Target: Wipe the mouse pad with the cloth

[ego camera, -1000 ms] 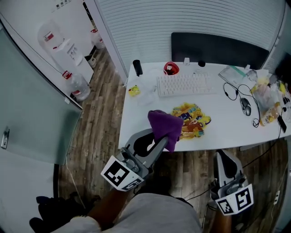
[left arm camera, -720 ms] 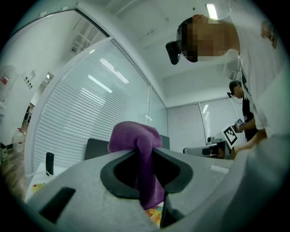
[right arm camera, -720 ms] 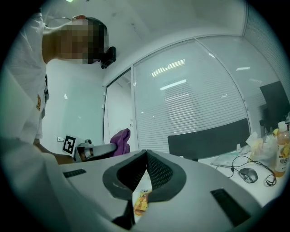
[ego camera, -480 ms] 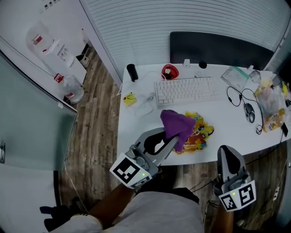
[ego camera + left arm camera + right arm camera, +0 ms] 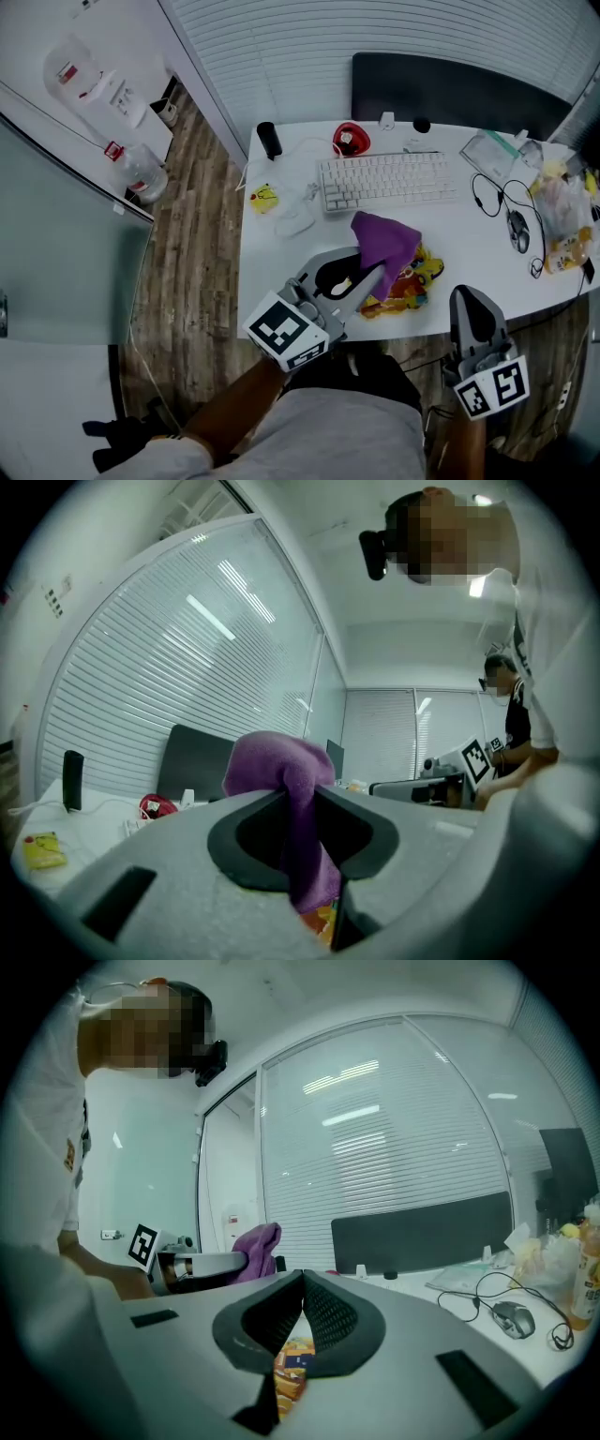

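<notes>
Head view has the purple cloth [image 5: 384, 246] pinched in the fingers of our left gripper [image 5: 378, 274]. It hangs in a bunch over the 10 o'clock part of the colourful mouse pad [image 5: 420, 274]. The pad lies flat on the white desk [image 5: 469, 234] near its front edge, at about 6 o'clock from the keyboard [image 5: 384, 180]. Left gripper view confirms the grip: a fold of cloth bulges above the fingertips and a tail dangles below them. We cannot tell whether that tail touches the pad yet. Our right gripper [image 5: 467, 298] has its fingers pressed together on nothing and sits off the desk edge, at about 5 o'clock from the pad.

We judge the step in hand to be bringing the cloth down onto the pad. To do it well, we should tip the left gripper downward so the soft tail meets the surface rather than the hard fingertips. We would then start at the pad's 12 o'clock edge and draw toward 6 o'clock in overlapping strokes. The pad may slide on the smooth desk, so light pressure seems wise. The closed right fingertips could pin its 3 o'clock edge.
</notes>
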A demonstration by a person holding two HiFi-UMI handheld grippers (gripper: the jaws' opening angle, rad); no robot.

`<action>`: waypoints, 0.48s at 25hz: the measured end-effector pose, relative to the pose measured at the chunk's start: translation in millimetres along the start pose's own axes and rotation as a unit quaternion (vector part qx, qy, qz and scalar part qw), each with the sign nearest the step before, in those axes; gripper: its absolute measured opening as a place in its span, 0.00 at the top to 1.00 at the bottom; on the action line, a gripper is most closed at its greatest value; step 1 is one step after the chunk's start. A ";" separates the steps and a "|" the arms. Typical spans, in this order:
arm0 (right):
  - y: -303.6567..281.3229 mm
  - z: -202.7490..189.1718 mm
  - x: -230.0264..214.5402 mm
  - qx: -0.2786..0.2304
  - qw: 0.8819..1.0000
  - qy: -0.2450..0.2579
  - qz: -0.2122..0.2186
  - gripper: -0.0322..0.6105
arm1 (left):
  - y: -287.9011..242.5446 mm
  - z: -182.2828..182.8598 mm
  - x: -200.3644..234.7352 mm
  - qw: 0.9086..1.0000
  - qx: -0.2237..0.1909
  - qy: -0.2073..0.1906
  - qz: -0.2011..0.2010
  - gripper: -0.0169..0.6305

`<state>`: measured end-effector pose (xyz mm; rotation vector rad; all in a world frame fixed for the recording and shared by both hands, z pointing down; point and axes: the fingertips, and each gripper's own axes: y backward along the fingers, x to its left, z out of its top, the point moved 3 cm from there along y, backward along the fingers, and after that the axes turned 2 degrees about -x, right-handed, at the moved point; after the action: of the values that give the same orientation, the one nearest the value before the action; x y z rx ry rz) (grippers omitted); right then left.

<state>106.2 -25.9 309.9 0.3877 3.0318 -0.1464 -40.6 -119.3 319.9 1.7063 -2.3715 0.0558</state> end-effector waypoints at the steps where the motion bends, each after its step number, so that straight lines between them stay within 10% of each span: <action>1: -2.5 -1.7 -2.9 0.004 1.000 0.000 0.001 0.93 | -3.1 -2.2 0.6 1.000 0.006 0.001 0.000 0.85; 12: -31.1 -19.3 -38.8 0.051 0.998 0.009 0.031 0.93 | -45.4 -35.8 9.1 0.991 0.131 0.021 0.005 0.85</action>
<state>134.5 -63.4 335.3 0.4936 3.0344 -0.2943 4.9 -137.0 352.2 1.7837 -2.4311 0.4186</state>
